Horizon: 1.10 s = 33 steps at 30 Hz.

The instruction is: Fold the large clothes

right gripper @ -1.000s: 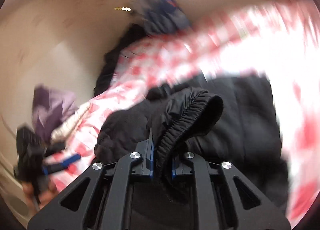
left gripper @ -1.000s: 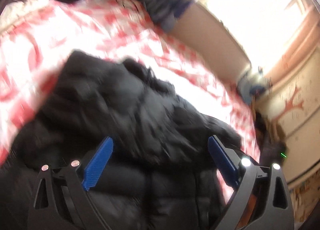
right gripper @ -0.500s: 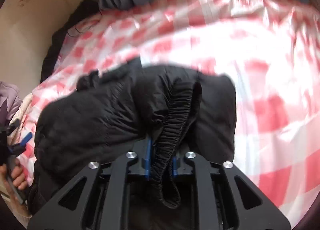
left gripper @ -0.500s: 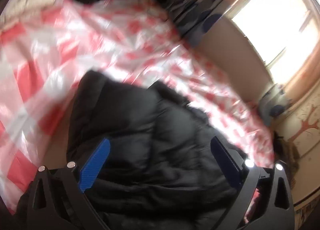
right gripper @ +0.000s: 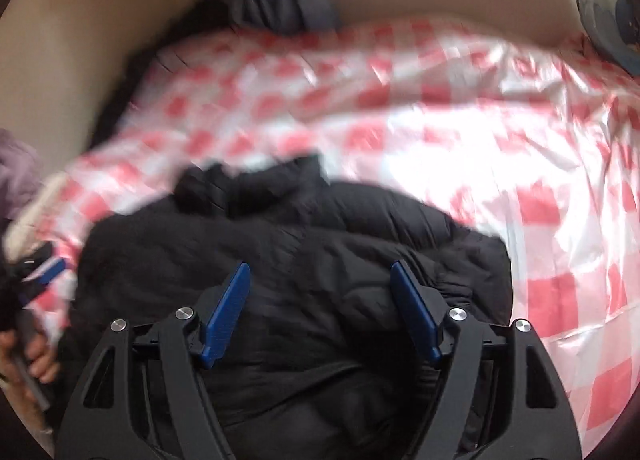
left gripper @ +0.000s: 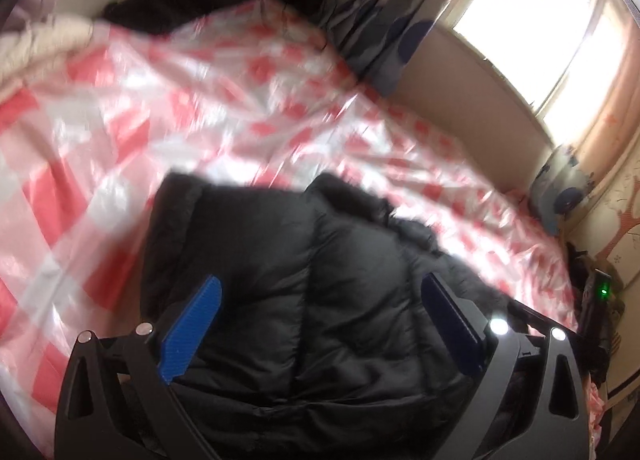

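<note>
A black puffer jacket (left gripper: pixel 320 280) lies bunched on a bed with a red-and-white checked cover (left gripper: pixel 200 112). My left gripper (left gripper: pixel 320 300) hovers just above the jacket, its blue fingers wide apart and nothing pinched between them. In the right wrist view the same jacket (right gripper: pixel 280 260) lies under my right gripper (right gripper: pixel 320 292). Its jaws are opening and the blue pads stand clear of the fabric. The elastic cuff (right gripper: pixel 456 284) rests on the jacket at the right.
The checked cover (right gripper: pixel 440 120) stretches far and right. A patterned curtain (left gripper: pixel 384 36) and a bright window (left gripper: pixel 540 32) are beyond the bed. Dark clothes (left gripper: pixel 208 0) lie at the far edge. A hand (right gripper: pixel 36 356) holding the other gripper shows at the left.
My right gripper has let go of the elastic cuff and its fingers have spread. Both grippers came down closer over the jacket, which now lies flatter.
</note>
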### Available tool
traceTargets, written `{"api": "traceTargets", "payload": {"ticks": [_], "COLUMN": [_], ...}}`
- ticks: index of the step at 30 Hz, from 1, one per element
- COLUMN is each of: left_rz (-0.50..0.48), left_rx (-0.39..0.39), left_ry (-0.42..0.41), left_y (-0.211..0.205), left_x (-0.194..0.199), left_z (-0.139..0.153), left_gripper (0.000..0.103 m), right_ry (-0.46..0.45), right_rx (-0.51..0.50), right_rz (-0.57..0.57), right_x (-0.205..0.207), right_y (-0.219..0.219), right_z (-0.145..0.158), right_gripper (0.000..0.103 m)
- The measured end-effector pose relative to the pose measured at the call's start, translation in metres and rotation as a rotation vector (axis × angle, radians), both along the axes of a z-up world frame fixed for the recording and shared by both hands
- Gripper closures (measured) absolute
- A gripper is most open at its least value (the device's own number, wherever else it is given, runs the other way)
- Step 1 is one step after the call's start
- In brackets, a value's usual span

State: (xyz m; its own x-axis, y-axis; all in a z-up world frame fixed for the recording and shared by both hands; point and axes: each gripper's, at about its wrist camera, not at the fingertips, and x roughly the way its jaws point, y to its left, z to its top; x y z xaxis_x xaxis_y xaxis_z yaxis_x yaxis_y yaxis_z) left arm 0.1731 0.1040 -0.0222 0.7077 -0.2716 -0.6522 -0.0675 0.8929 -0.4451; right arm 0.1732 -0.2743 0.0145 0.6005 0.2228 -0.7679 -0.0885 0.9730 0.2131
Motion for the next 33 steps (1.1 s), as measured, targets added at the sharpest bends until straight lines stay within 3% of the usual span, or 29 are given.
{"api": "traceTargets", "payload": {"ticks": [2,4,6,8,10,13,16,19,20,23,25,28,33], "left_rz": [-0.052,-0.078,-0.061,-0.06,-0.041,-0.025,-0.045,-0.092,-0.101,-0.127,-0.095,-0.133,-0.171], "left_rx": [0.012,0.011,0.032,0.011,0.039,0.072,0.126,0.182,0.163,-0.038,-0.069,-0.151,-0.133], "left_ry": [0.125,0.116,0.134,0.102,0.067,0.052,0.093,0.189,0.212,0.277,0.289,0.297,0.379], "left_y": [-0.002,-0.004,-0.001,0.012,0.028,0.06,0.092,0.115,0.121,0.146,0.154,0.151,0.133], "left_x": [0.015,0.014,0.009,-0.007,-0.031,-0.089,-0.161,-0.214,-0.226,-0.266,-0.284,-0.299,-0.302], "left_z": [-0.037,-0.045,-0.033,-0.009,0.015,0.037,0.03,0.014,0.01,-0.006,-0.011,-0.021,-0.043], "left_gripper": [0.007,0.007,0.007,0.007,0.007,0.007,0.007,0.007,0.007,0.007,0.007,0.007,0.007], "right_ry": [0.09,0.119,0.093,0.046,0.012,0.052,0.159,0.295,0.318,0.367,0.388,0.438,0.462], "right_rx": [0.041,0.138,0.163,0.175,0.185,0.223,0.272,0.328,0.359,0.439,0.459,0.491,0.509], "right_rz": [-0.04,-0.073,-0.074,-0.051,-0.02,0.007,0.027,0.02,0.016,0.024,0.036,0.071,0.106], "right_x": [0.015,0.013,-0.002,-0.03,-0.074,-0.146,-0.228,-0.296,-0.31,-0.344,-0.355,-0.364,-0.366], "right_y": [-0.015,-0.032,-0.037,-0.04,-0.05,-0.065,-0.085,-0.094,-0.096,-0.091,-0.084,-0.071,-0.048], "right_z": [-0.035,-0.049,-0.035,-0.012,0.015,0.028,0.017,-0.011,-0.017,-0.027,-0.03,-0.038,-0.045], "right_gripper": [0.034,0.035,0.035,0.034,0.028,0.022,0.021,0.021,0.021,0.021,0.021,0.021,0.021]}}
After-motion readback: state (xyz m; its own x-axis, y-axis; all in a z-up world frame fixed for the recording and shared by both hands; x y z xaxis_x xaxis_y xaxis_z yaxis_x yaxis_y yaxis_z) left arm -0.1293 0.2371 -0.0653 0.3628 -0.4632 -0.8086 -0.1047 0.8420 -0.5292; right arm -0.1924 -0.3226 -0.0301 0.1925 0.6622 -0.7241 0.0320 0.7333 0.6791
